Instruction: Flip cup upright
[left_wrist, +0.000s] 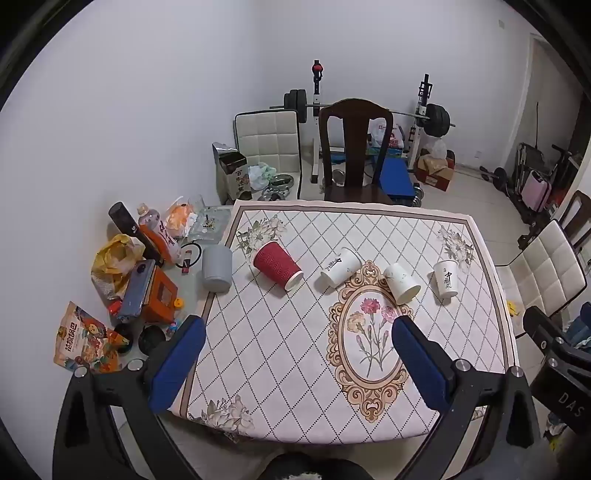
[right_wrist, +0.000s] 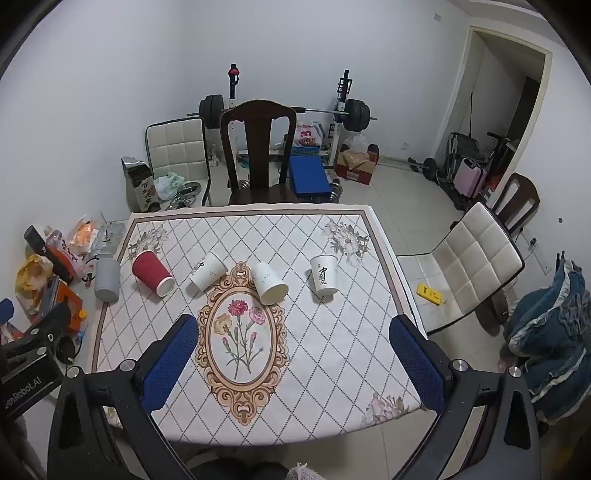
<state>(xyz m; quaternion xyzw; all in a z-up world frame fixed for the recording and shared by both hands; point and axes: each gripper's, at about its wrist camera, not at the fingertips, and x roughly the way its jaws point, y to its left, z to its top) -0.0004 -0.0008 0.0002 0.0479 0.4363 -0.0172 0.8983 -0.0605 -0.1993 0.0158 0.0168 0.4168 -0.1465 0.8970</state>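
Several paper cups lie on their sides across the patterned tablecloth (left_wrist: 280, 343): a red ribbed cup (left_wrist: 277, 266) (right_wrist: 152, 273), a white cup with black writing (left_wrist: 340, 266) (right_wrist: 207, 275), a plain white cup (left_wrist: 402, 283) (right_wrist: 270, 283) and another white cup with writing (left_wrist: 446, 278) (right_wrist: 324, 275). A grey cup (left_wrist: 217, 267) (right_wrist: 107, 278) stands mouth down at the cloth's left edge. My left gripper (left_wrist: 297, 332) is open and empty, above the near table, short of the cups. My right gripper (right_wrist: 293, 330) is open and empty, likewise held back.
Snack bags, a bottle, a phone and boxes (left_wrist: 140, 280) crowd the table's left side. A dark wooden chair (left_wrist: 354, 147) stands at the far edge, a white padded chair (right_wrist: 469, 262) to the right. Gym equipment is behind.
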